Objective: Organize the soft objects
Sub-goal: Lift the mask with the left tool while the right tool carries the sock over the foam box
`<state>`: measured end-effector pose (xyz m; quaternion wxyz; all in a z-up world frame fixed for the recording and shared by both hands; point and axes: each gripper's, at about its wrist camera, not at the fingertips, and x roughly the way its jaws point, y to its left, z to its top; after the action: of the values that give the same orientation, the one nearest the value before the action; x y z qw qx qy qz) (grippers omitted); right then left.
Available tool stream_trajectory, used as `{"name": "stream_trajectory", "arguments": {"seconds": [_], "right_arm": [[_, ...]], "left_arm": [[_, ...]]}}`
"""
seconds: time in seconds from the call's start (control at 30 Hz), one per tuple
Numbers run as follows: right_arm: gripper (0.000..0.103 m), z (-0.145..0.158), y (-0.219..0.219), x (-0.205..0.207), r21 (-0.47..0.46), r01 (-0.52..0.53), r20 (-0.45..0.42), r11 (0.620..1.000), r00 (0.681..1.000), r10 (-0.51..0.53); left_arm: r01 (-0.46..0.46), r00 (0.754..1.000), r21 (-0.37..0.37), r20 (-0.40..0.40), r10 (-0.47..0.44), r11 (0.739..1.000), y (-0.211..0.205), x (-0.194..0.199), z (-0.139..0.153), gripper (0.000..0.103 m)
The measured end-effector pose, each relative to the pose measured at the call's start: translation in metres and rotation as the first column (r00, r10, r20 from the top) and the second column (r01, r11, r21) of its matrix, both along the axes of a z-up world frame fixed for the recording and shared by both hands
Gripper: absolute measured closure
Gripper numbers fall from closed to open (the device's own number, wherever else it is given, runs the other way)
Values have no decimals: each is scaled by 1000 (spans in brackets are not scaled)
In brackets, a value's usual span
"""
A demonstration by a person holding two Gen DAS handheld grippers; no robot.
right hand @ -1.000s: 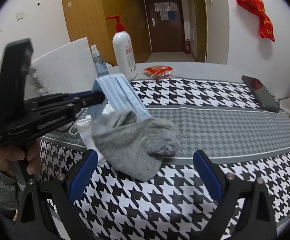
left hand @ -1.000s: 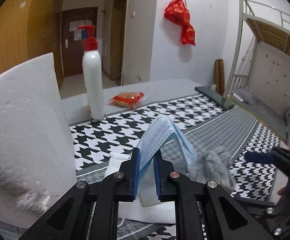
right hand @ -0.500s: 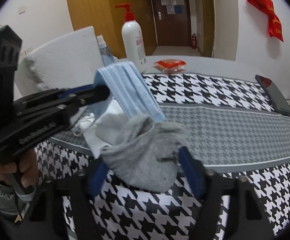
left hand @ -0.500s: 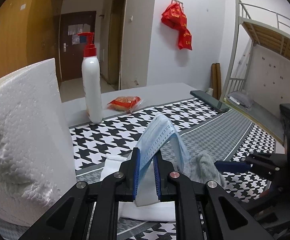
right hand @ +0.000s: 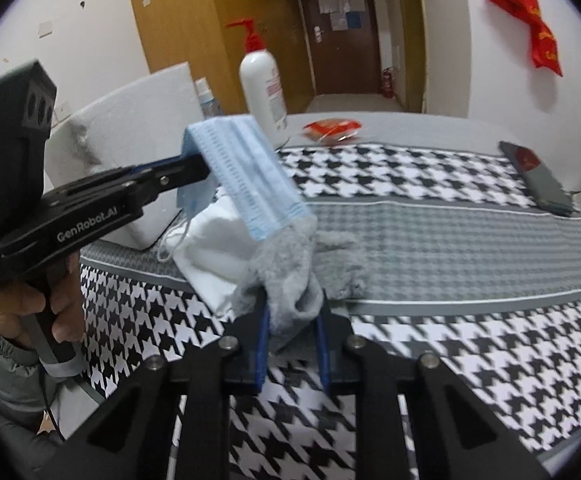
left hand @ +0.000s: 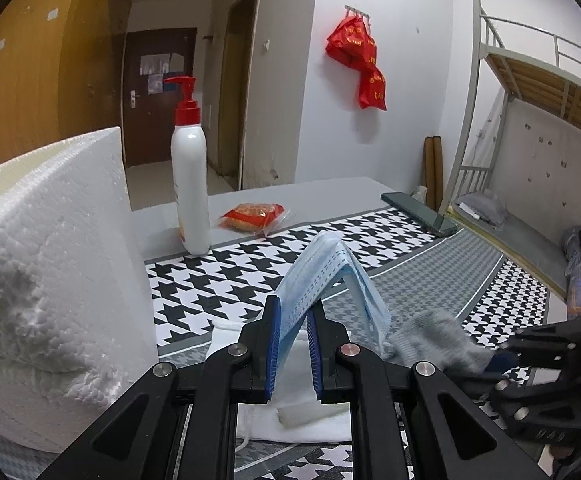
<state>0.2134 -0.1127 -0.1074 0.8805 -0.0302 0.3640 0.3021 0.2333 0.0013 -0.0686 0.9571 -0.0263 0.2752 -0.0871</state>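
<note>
A folded blue face mask (left hand: pixel 322 272) arches up from my left gripper (left hand: pixel 292 308), which is shut on its near edge. In the right wrist view the left gripper (right hand: pixel 194 168) holds the mask (right hand: pixel 246 176) above a white folded cloth (right hand: pixel 210 248). A grey sock (right hand: pixel 286 264) lies partly on the cloth. My right gripper (right hand: pixel 290 308) has its jaws closing, and the blue pads pinch the sock's bunched near end. The left wrist view shows the sock (left hand: pixel 434 340) leading into the right gripper (left hand: pixel 502 356) at the right edge.
A white foam block (left hand: pixel 50 280) stands at the left of the houndstooth tablecloth (right hand: pixel 430 184). Behind are a red-capped pump bottle (left hand: pixel 190 184), a small spray bottle (right hand: pixel 206 98), a red snack packet (left hand: pixel 254 214) and a dark phone (right hand: pixel 538 176). A person's hand (right hand: pixel 38 312) grips the left handle.
The right gripper's jaws went from wide apart to closed on the grey sock, and the sock's near end bunched up. The left gripper kept its hold on the mask.
</note>
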Motion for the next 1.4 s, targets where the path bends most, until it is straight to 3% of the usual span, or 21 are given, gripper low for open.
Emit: {"name": "stream_trajectory", "arguments": {"seconds": [0.43, 0.6, 1.0, 1.4], "right_arm": [[79, 11, -31, -3, 31, 97, 12, 995, 995, -98], [79, 19, -37, -6, 45, 114, 26, 992, 993, -116], [79, 39, -43, -20, 85, 103, 86, 991, 990, -110], [79, 51, -37, -36, 120, 52, 123, 991, 990, -67]], "left_arm": [[16, 998, -8, 61, -15, 1000, -2, -10, 13, 89], [34, 996, -46, 88, -30, 998, 1, -15, 23, 89], [35, 984, -37, 177, -28, 999, -3, -43, 51, 88], [-27, 987, -42, 157, 33, 999, 5, -74, 49, 88]]}}
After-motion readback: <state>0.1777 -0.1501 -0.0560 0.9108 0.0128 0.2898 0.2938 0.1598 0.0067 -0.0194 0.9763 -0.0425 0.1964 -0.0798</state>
